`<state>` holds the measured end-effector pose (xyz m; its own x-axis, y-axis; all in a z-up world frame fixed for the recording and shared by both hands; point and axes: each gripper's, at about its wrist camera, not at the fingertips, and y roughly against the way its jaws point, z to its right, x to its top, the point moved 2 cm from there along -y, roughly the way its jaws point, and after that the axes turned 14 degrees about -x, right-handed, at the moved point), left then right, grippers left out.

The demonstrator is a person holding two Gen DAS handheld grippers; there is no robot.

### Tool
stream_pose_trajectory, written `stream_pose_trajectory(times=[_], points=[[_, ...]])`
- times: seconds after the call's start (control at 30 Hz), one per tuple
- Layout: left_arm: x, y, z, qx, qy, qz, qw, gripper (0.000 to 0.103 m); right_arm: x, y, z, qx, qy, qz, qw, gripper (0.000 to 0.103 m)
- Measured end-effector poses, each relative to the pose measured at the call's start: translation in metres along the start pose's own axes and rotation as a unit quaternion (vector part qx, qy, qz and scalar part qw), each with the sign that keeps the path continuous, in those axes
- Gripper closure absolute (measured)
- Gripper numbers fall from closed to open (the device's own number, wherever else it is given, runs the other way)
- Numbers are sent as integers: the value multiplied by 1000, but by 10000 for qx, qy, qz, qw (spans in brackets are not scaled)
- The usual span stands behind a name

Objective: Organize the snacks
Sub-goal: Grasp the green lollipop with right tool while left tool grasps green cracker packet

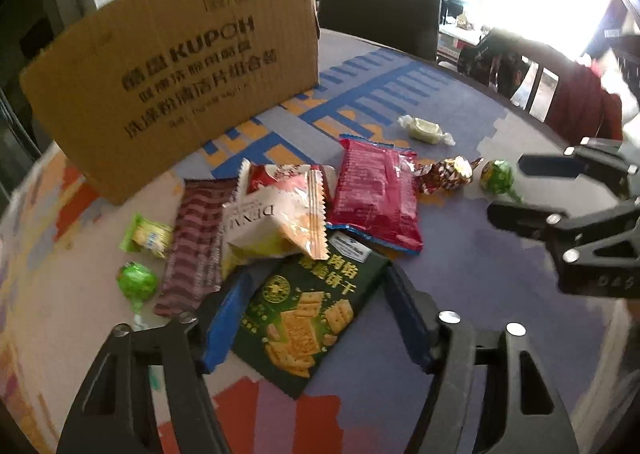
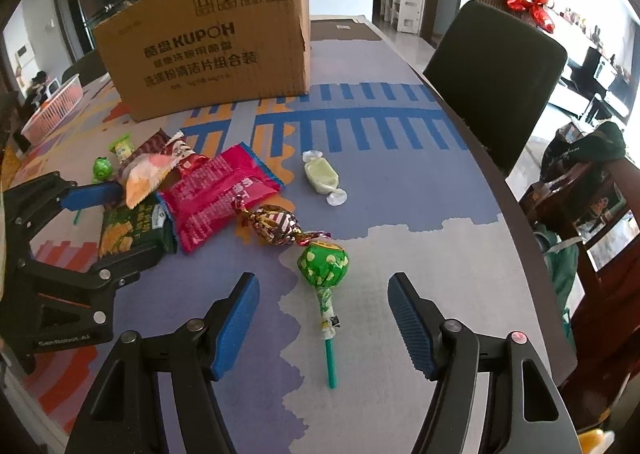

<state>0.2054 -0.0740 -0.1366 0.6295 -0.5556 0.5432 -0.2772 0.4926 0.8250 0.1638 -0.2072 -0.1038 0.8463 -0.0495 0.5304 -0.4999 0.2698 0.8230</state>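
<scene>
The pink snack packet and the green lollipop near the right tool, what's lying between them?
A candy in shiny brown foil, twisted at both ends, lies between the pink snack packet and the green lollipop. The right wrist view shows it best.

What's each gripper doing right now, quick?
Left gripper: open, straddling the green cracker packet, not clamped on it.
Right gripper: open, holding nothing, lollipop on the table between its fingers.

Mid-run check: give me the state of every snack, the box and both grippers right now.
Left gripper: open, straddling the dark green cracker pack.
Right gripper: open, around the lollipop stick.
Dark green cracker pack: flat, unheld.
Green lollipop: lying on the table, unheld.
Pink packet: flat.
White-orange pouch: resting atop the pile.
Pale green candy: lying apart.
Cardboard box: standing upright.
</scene>
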Motion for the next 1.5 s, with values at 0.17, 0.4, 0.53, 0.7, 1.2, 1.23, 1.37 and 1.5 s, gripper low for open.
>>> stream_pose_trajectory(times=[0.17,0.4,0.53,0.7,1.2,1.23,1.37,1.5], points=[[-1,2,8,-106,106,-59,9999,54,1,-4,3,226,-103,-73,9997,44],[1,2,10,-363,648,-90,9972,56,2,-7,7,514,-229,-73,9984,54],[1,2,9,-336,887,25,9955,58,5,-8,6,529,-205,-73,9984,65],[-4,6,13,-319,1089,132,9935,60,4,-9,8,543,-170,-52,9984,76],[-2,38,19,-281,1631,625,9842,91,6,30,-2,991,44,307,9946,76],[-4,36,18,-329,1678,568,9836,91,7,31,-2,986,54,336,9945,76],[-12,39,21,-323,1623,558,9846,70,8,34,-2,983,60,357,9945,76],[-13,36,26,-268,1431,454,9883,55,3,33,-6,1015,162,297,9943,76]])
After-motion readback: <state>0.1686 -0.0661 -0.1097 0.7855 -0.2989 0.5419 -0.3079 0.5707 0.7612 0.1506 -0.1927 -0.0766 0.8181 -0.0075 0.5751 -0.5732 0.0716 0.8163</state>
